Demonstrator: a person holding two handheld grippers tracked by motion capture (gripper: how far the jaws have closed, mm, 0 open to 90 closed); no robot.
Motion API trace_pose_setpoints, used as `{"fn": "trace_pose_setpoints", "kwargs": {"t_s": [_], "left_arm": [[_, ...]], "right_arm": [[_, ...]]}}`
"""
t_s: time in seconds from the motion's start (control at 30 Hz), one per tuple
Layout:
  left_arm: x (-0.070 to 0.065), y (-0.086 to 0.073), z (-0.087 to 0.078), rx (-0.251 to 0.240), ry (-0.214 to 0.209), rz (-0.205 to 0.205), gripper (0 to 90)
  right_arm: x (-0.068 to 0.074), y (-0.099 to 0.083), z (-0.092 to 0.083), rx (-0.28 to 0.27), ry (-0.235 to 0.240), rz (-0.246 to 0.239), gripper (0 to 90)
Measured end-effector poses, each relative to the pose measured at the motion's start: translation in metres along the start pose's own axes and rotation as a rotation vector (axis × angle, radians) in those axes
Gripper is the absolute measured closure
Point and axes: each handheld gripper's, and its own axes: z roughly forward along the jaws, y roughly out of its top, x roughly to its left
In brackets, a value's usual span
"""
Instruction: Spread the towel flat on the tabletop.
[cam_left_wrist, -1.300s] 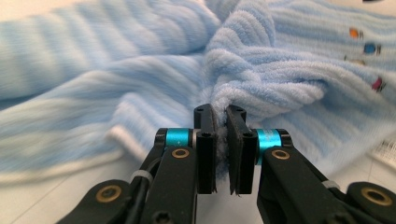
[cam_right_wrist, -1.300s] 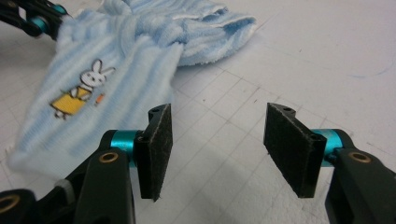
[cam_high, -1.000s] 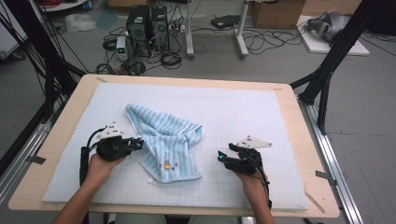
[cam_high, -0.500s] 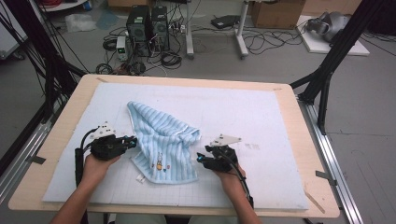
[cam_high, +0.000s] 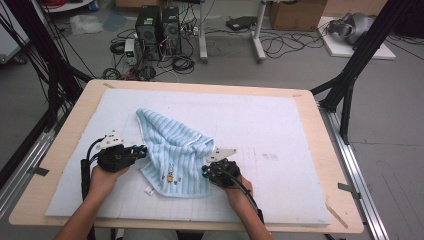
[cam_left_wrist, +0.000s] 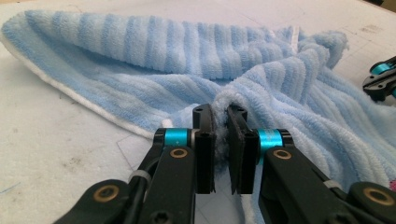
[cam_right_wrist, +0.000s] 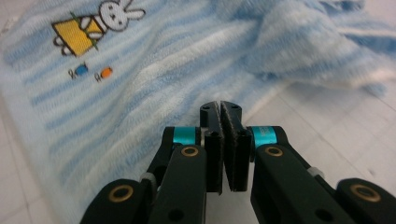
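Observation:
A blue-and-white striped towel (cam_high: 172, 145) lies crumpled on the white mat (cam_high: 280, 130), with a rabbit embroidery (cam_high: 170, 176) near its front edge. My left gripper (cam_high: 142, 150) is at the towel's left side. In the left gripper view it (cam_left_wrist: 219, 121) is shut on a raised fold of the towel (cam_left_wrist: 140, 60). My right gripper (cam_high: 205, 171) sits at the towel's front right corner. Its jaws (cam_right_wrist: 220, 109) have just been closing and now meet at the edge of the towel (cam_right_wrist: 116, 93). I see no cloth between the pads. The rabbit (cam_right_wrist: 93, 23) lies beyond them.
The mat covers a wooden table (cam_high: 320, 150). A small white tag (cam_high: 148, 190) lies on the mat just in front of the towel. Black frame posts (cam_high: 350, 85) stand at the table's right, with cables and computer cases (cam_high: 160, 25) on the floor behind.
My right gripper has moved left across the mat to the towel's right edge, and its jaws have closed. The left gripper has stayed on the towel's left side.

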Motion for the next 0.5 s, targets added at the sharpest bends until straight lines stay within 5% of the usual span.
{"fn": "trace_pose_setpoints", "kwargs": {"t_s": [0.07, 0.13, 0.27, 0.5], "left_arm": [[0.0, 0.0, 0.001, -0.002, -0.016, -0.011, 78.2], [0.001, 0.0, 0.002, 0.001, -0.016, -0.017, 64.9], [0.002, 0.0, 0.004, -0.005, 0.014, -0.043, 50.7], [0.006, -0.001, 0.001, -0.023, 0.05, -0.065, 45.2]], "right_arm": [[-0.003, -0.005, -0.008, 0.014, -0.016, -0.001, 88.1], [-0.011, -0.014, -0.024, 0.016, -0.024, 0.022, 88.1], [-0.02, -0.034, -0.045, 0.014, -0.015, 0.068, 88.1], [-0.02, -0.059, -0.071, 0.022, -0.006, 0.082, 89.1]]}}
